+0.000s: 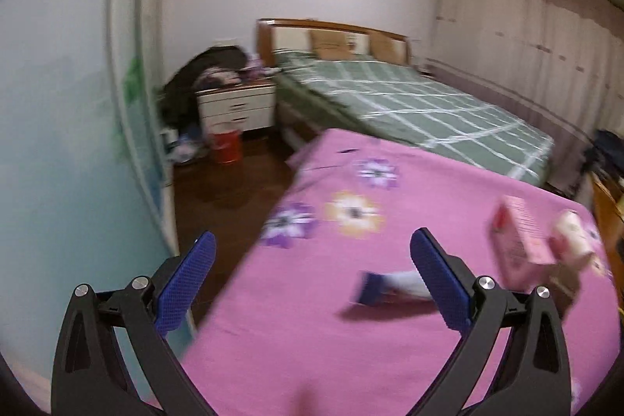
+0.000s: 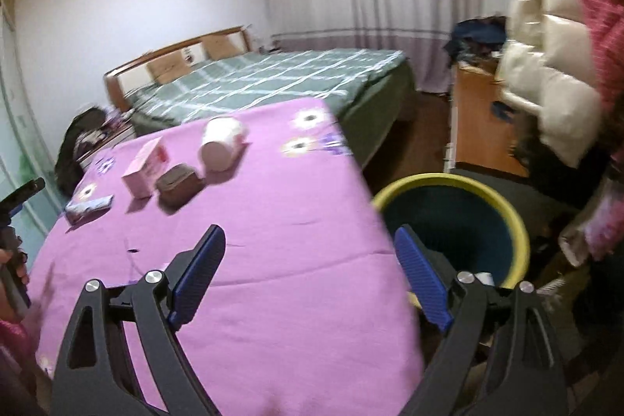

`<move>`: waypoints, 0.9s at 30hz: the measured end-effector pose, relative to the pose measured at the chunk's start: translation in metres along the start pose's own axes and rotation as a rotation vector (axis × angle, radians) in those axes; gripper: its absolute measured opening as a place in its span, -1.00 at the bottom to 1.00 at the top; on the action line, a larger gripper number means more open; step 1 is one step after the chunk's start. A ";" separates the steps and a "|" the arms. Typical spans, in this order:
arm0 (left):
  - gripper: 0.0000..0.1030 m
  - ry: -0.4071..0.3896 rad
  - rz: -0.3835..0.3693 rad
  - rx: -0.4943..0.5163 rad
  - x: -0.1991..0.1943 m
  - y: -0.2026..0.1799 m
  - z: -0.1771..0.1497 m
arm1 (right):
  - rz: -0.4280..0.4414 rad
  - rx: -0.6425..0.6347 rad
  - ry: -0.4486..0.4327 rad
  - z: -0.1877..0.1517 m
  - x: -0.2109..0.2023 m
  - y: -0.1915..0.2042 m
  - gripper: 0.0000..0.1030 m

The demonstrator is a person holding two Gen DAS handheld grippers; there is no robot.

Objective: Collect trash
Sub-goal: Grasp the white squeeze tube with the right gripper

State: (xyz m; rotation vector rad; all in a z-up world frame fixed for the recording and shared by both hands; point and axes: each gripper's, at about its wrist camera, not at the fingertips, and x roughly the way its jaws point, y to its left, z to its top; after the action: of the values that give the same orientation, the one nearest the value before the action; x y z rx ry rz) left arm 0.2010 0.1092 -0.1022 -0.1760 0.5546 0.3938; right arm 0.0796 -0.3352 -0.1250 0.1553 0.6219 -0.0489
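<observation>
- Both our claws, left (image 1: 312, 275) and right (image 2: 310, 271), are spread wide, gripping nothing
- Four bits of trash lie on the pink cloth (image 2: 253, 240): box (image 2: 144, 168), cup (image 2: 220, 143), brown lump (image 2: 179, 184), wrapper (image 2: 87, 207)
- Bin (image 2: 452, 221) stands just beside the cloth's right edge

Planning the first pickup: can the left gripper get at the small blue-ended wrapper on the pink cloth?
Probably yes. The left gripper is open and empty, and the wrapper lies flat just ahead beside its right finger, apart from the pink box, nothing between.
</observation>
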 end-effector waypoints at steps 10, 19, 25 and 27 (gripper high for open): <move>0.91 -0.041 0.192 -0.060 0.015 0.032 -0.015 | 0.188 -0.130 0.101 0.017 0.050 0.093 0.63; 0.91 -0.047 0.304 -0.099 0.011 0.044 -0.017 | 0.403 -0.375 0.236 0.023 0.110 0.231 0.64; 0.91 -0.069 0.373 -0.135 0.006 0.054 -0.019 | 0.475 -0.546 0.251 0.017 0.134 0.313 0.64; 0.91 -0.062 0.397 -0.139 0.008 0.054 -0.018 | 0.464 -0.588 0.249 0.013 0.145 0.332 0.64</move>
State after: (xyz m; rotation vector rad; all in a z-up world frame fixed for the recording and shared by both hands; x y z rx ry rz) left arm 0.1765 0.1560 -0.1251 -0.1870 0.5002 0.8224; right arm 0.2353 -0.0097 -0.1559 -0.2708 0.8104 0.6055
